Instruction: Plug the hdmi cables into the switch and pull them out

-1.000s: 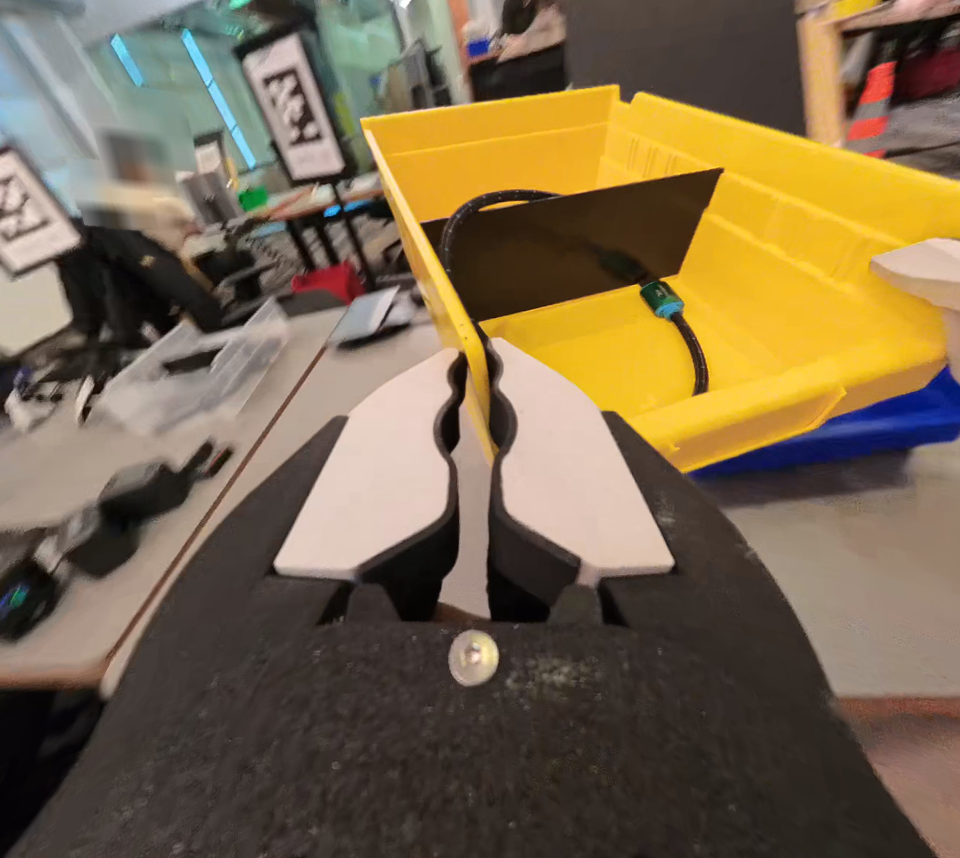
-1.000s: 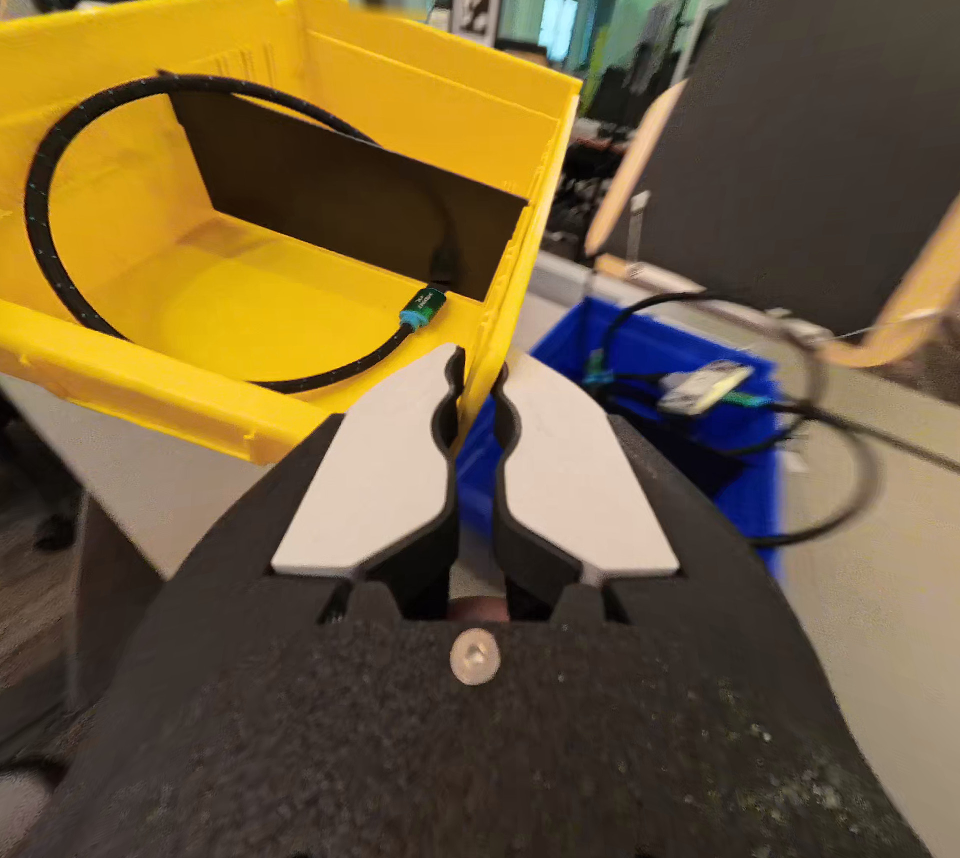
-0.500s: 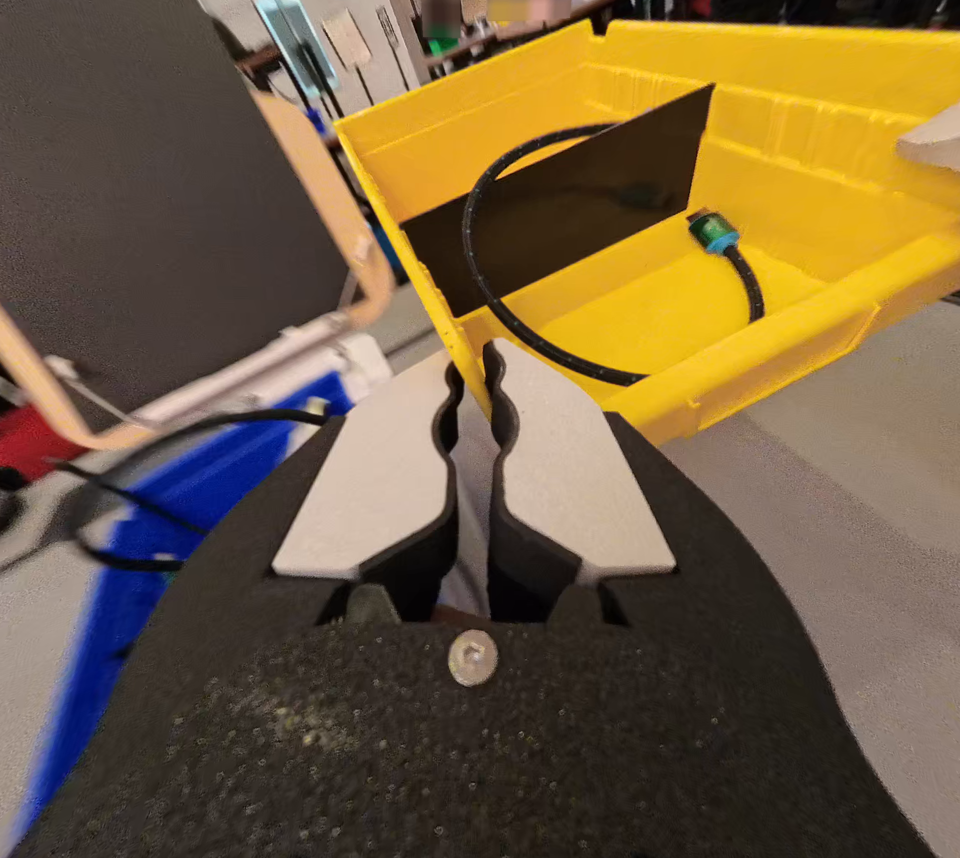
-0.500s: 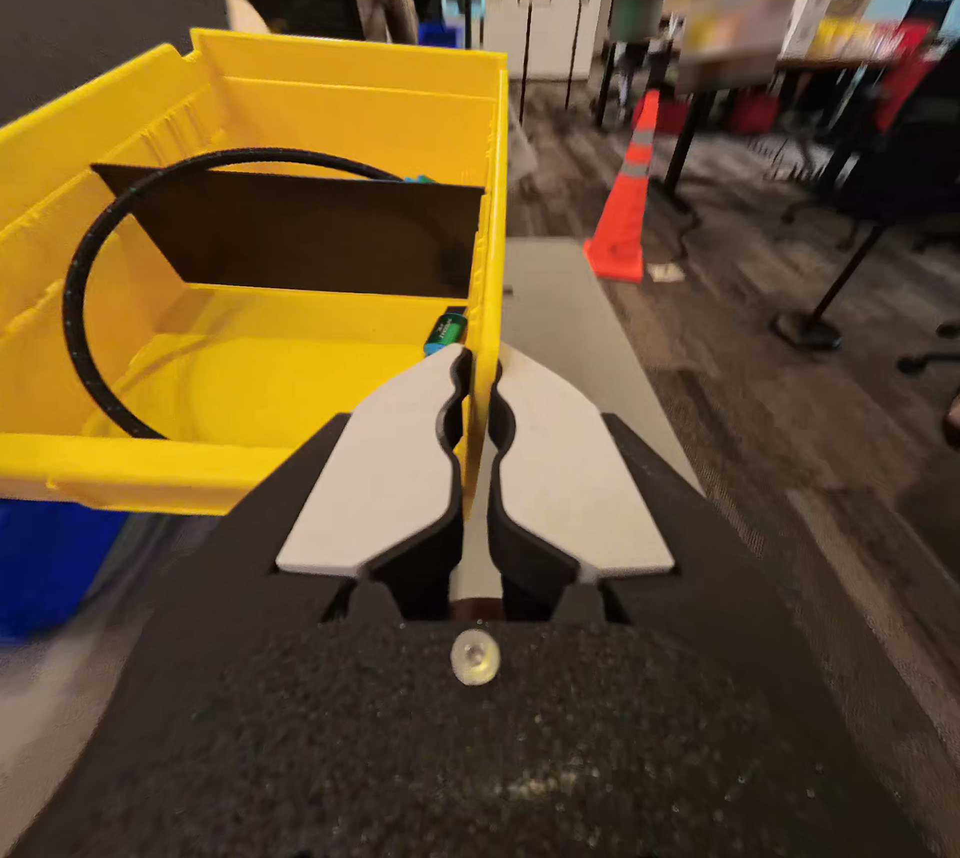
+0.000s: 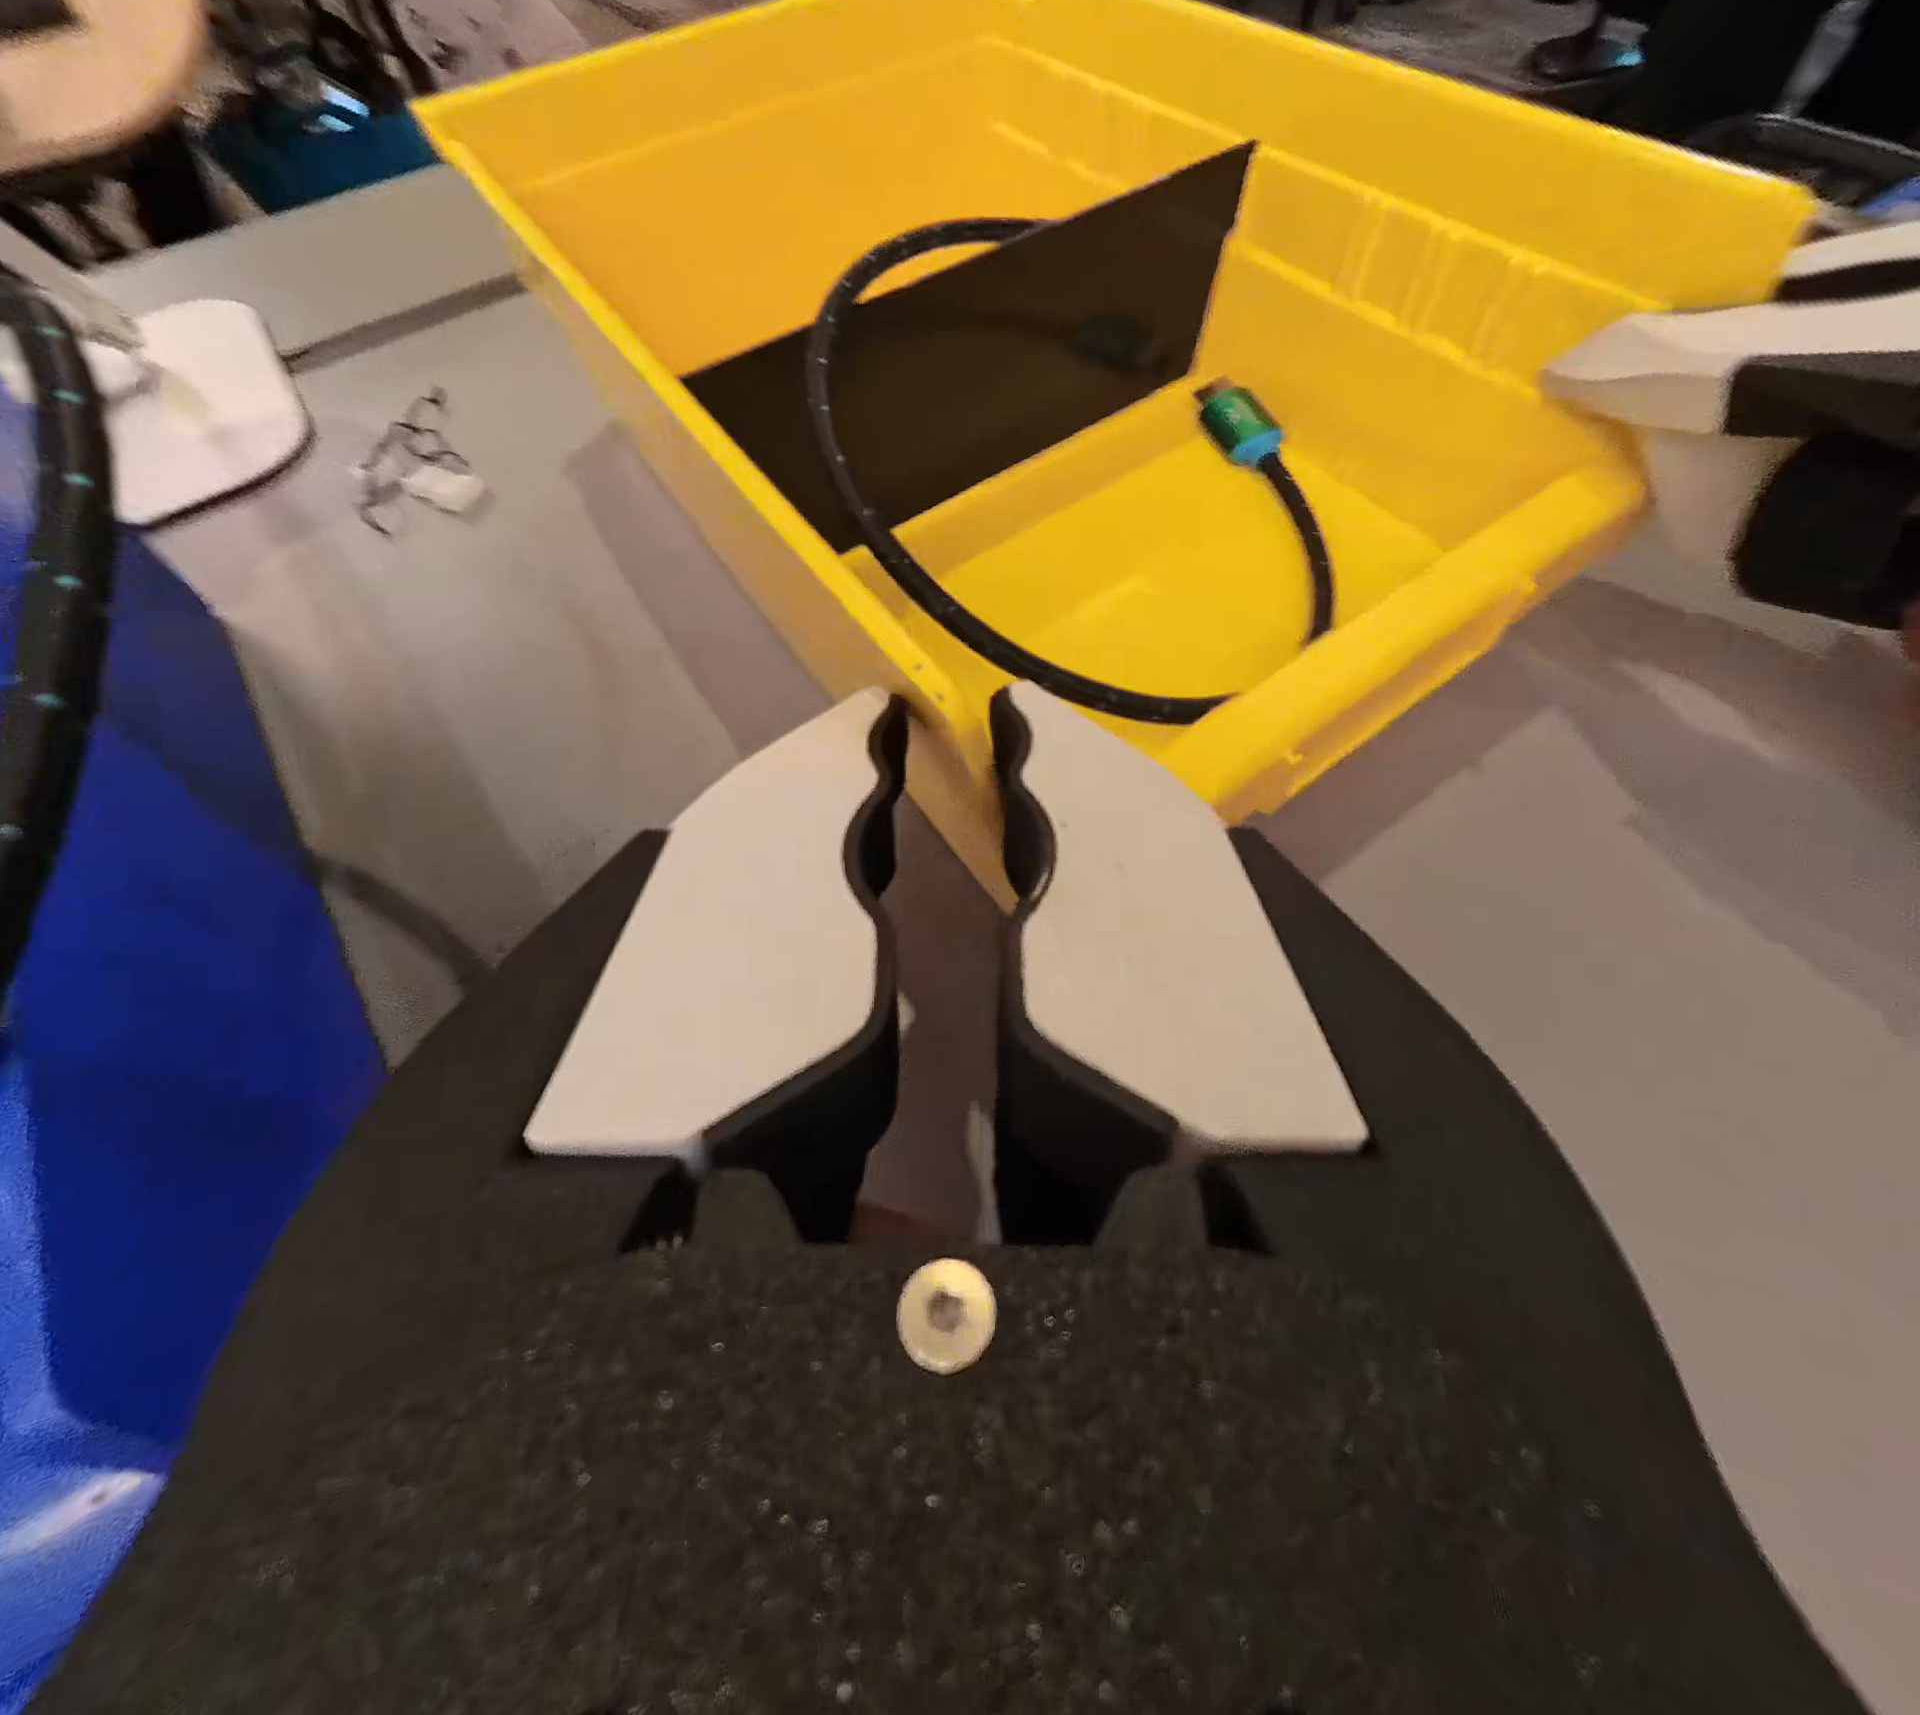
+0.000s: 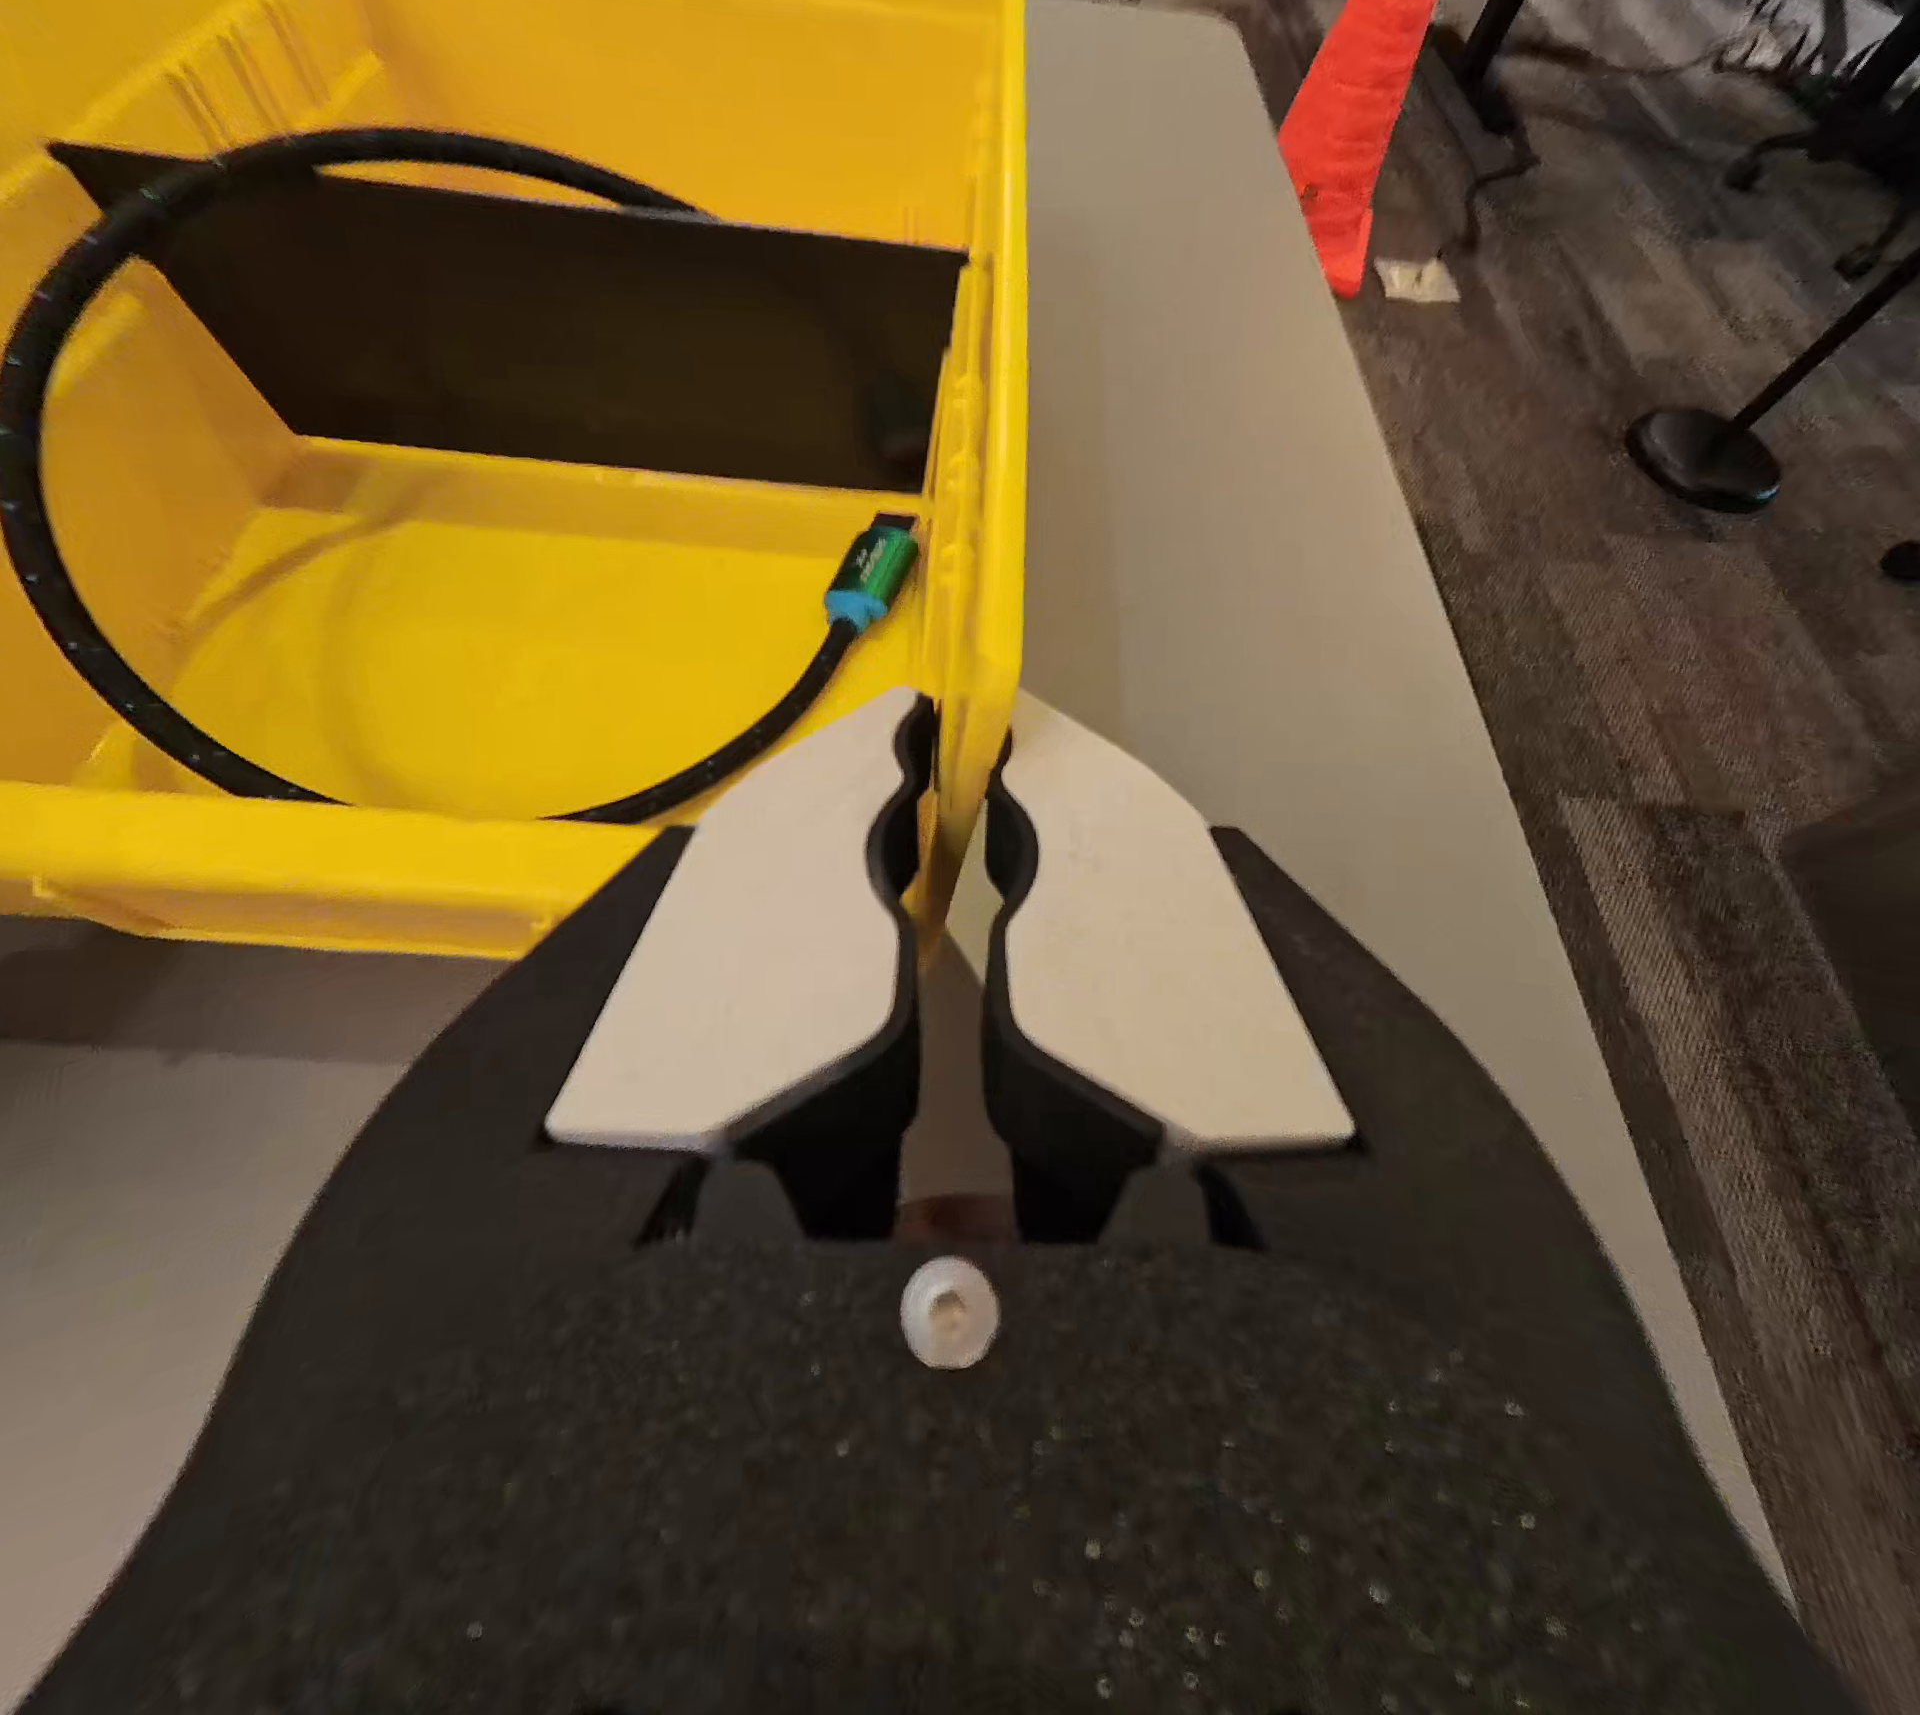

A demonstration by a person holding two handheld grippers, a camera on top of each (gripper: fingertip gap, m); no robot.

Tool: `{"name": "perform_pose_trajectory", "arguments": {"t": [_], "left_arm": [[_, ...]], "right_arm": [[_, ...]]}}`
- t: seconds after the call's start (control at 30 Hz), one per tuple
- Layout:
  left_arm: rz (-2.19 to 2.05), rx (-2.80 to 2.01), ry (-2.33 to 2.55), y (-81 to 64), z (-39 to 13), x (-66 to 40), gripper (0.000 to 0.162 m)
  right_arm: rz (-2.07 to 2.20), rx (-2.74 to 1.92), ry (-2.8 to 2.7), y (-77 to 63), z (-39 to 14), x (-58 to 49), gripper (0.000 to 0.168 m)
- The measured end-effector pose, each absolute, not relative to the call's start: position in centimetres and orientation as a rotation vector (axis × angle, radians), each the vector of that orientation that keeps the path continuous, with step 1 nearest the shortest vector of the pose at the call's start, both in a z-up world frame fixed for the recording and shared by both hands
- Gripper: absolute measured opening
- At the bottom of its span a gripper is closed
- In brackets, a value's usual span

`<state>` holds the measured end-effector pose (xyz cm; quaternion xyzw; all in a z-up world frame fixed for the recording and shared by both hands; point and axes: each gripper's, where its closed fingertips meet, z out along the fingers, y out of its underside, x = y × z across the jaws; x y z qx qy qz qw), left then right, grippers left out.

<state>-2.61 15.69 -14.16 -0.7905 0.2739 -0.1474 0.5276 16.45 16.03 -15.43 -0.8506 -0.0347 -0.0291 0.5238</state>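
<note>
HDMI cable (image 5: pixel 1049 626) lying loose in near compartment of yellow bin (image 5: pixel 790 138), looping over black divider (image 5: pixel 997 377). You are pinching bin walls: left gripper (image 5: pixel 948 761) on left corner, right gripper (image 6: pixel 961 766) on right wall. Tilting bin risks cable sliding out; thin wall may be slipping from narrow jaws.

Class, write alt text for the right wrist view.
The right gripper is shut on the side wall of a yellow bin holding a black cable with a green plug, on a grey table.
</note>
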Motion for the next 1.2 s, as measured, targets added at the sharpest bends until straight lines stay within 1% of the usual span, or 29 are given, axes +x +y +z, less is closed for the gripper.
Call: {"name": "perform_pose_trajectory", "arguments": {"t": [0.03, 0.07, 0.13, 0.17, 0.2, 0.27, 0.33, 0.37, 0.43, 0.47, 0.5, 0.57, 0.6, 0.67, 0.7, 0.77, 0.83, 0.87, 0.9, 0.97, 1.13, 1.2], "left_arm": [[-0.406, -1.91, 0.684, 15.1, -14.1, -2.4, 0.017], [-0.453, -1.916, 0.701, 14.5, -13.5, -2.5, 0.018], [-0.497, -1.874, 0.724, 13.6, -11.0, -3.5, 0.023], [-0.499, -1.85, 0.738, 13.2, -9.5, -4.4, 0.023], [-0.505, -1.838, 0.758, 12.7, -8.1, -5.3, 0.023], [-0.52, -1.851, 0.808, 11.3, -5.6, -8.1, 0.027], [-0.453, -1.826, 0.788, 10.4, -3.4, -13.1, 0.032], [-0.399, -1.81, 0.749, 10.2, -2.9, -16.3, 0.032], [-0.27, -1.822, 0.588, 10.7, -3.6, -23.6, 0.031], [-0.196, -1.855, 0.49, 11.2, -4.6, -27.6, 0.03], [-0.159, -1.888, 0.415, 11.5, -5.8, -30.9, 0.032], [-0.183, -1.95, 0.308, 11.9, -8.1, -35.2, 0.039], [-0.215, -1.965, 0.273, 11.8, -8.9, -36.3, 0.043], [-0.275, -1.96, 0.239, 11.4, -10.4, -37.2, 0.05], [-0.313, -1.968, 0.232, 11.2, -11.3, -37.2, 0.05], [-0.374, -1.993, 0.255, 10.7, -13.0, -36.7, 0.049], [-0.402, -2.008, 0.267, 10.6, -14.0, -36.4, 0.048], [-0.428, -2.019, 0.279, 10.5, -14.3, -36.0, 0.048], [-0.444, -2.023, 0.289, 10.4, -14.4, -35.7, 0.048], [-0.427, -2.015, 0.302, 10.4, -14.3, -35.9, 0.046], [-0.41, -2.017, 0.279, 10.3, -14.3, -36.9, 0.042], [-0.433, -2.021, 0.26, 10.2, -14.3, -37.1, 0.042]], "right_arm": [[-0.075, -2.067, -0.071, 15.8, -15.8, 16.7, 0.007], [-0.096, -2.078, -0.05, 15.6, -15.8, 17.1, 0.013], [-0.156, -2.07, -0.042, 14.9, -14.8, 17.7, 0.024], [-0.199, -2.064, -0.02, 14.5, -14.0, 18.2, 0.033], [-0.23, -2.052, 0.01, 14.0, -12.9, 18.5, 0.037], [-0.251, -1.955, 0.077, 13.2, -9.7, 18.3, 0.035], [-0.25, -1.856, 0.095, 12.7, -6.5, 17.1, 0.033], [-0.211, -1.82, 0.058, 12.8, -5.3, 15.5, 0.032], [-0.044, -1.831, -0.078, 13.3, -4.8, 10.7, 0.024], [0.089, -1.88, -0.173, 13.5, -5.7, 7.6, 0.023], [0.226, -1.934, -0.258, 13.8, -6.9, 4.6, 0.027], [0.363, -2.031, -0.32, 15.0, -9.3, 1.4, 0.029], [0.372, -2.07, -0.322, 16.0, -10.3, 0.7, 0.032], [0.339, -2.104, -0.293, 18.8, -11.6, 0.5, 0.033], [0.342, -2.143, -0.282, 20.1, -12.5, 0.4, 0.033], [0.362, -2.243, -0.268, 22.0, -14.5, 0.0, 0.043], [0.422, -2.329, -0.27, 23.1, -15.7, -0.7, 0.042], [0.48, -2.328, -0.264, 23.6, -15.4, -1.2, 0.035], [0.536, -2.307, -0.27, 23.9, -14.9, -1.7, 0.013], [0.569, -2.298, -0.258, 24.0, -14.0, -1.7, 0.012], [0.466, -2.142, -0.202, 21.9, -10.4, 0.3, 0.01], [0.427, -2.135, -0.269, 19.8, -10.4, 0.1, 0.01]]}}
